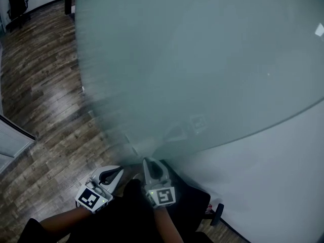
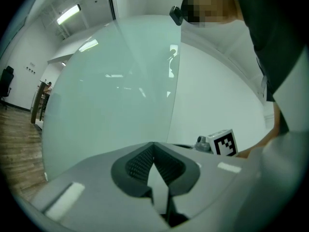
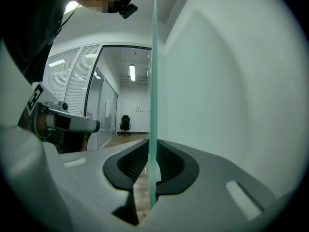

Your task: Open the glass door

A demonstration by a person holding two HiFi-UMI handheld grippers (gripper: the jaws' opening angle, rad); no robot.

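The frosted glass door [image 1: 202, 65] fills most of the head view and swings out over the wood floor. My right gripper [image 1: 150, 162] reaches up to the pane's lower edge. In the right gripper view, the door's thin green edge [image 3: 154, 81] runs straight between the two dark pads, and the right gripper [image 3: 153, 146] is shut on it. My left gripper [image 1: 118, 170] hangs just left of it, short of the glass. In the left gripper view, the left gripper [image 2: 153, 145] has its tips together with nothing in them, facing the pane [image 2: 111, 95].
A white wall [image 1: 283, 176] stands close on the right of the door. Dark wood floor [image 1: 45, 85] spreads to the left, with a black office chair [image 1: 18, 1] far off and a glazed partition with blinds [image 3: 67, 76] along the corridor.
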